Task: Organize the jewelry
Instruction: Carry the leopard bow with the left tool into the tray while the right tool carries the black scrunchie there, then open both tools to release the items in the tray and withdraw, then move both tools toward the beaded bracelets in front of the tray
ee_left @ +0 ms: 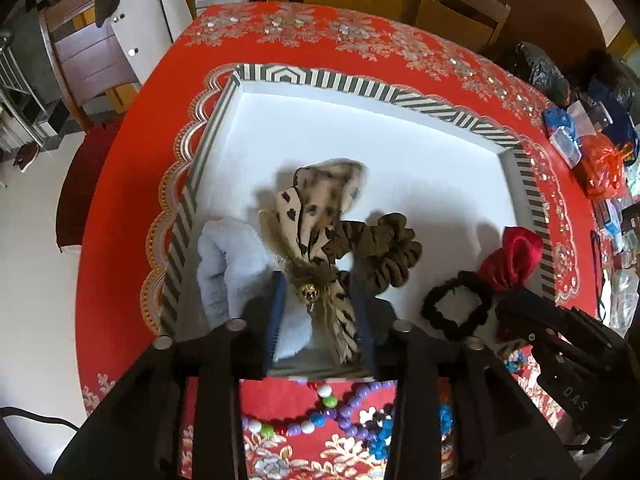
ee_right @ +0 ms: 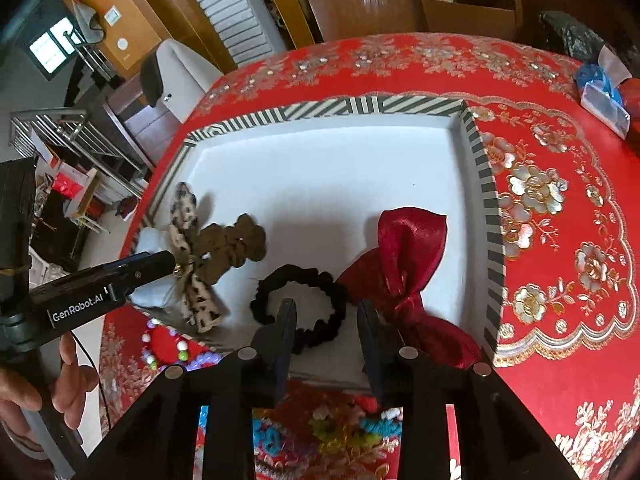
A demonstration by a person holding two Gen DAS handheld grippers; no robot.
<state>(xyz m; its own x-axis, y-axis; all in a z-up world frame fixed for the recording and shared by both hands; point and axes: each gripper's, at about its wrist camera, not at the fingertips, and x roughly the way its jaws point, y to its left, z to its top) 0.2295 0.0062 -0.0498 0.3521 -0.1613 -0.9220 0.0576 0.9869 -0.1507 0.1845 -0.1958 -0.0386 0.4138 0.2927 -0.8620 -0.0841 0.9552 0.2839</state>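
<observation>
A striped-rim tray (ee_left: 344, 82) with a white floor lies on the red tablecloth. In it lie a leopard-print bow (ee_left: 316, 208), a pale blue fluffy scrunchie (ee_left: 228, 264), a brown scrunchie (ee_left: 384, 248), a black scrunchie (ee_left: 452, 308) and a red satin bow (ee_left: 512, 256). My left gripper (ee_left: 320, 304) straddles the leopard bow's knot, jaws apart by about the knot's width. My right gripper (ee_right: 328, 332) is open over the black scrunchie (ee_right: 300, 300), beside the red bow (ee_right: 404, 256). The tray rim also shows in the right wrist view (ee_right: 480, 168).
Colourful bead strings (ee_left: 340, 412) lie on the cloth in front of the tray, also seen in the right wrist view (ee_right: 344, 428). Bags and small boxes (ee_left: 592, 148) crowd the table's right edge. Chairs (ee_right: 400, 4) stand behind the table.
</observation>
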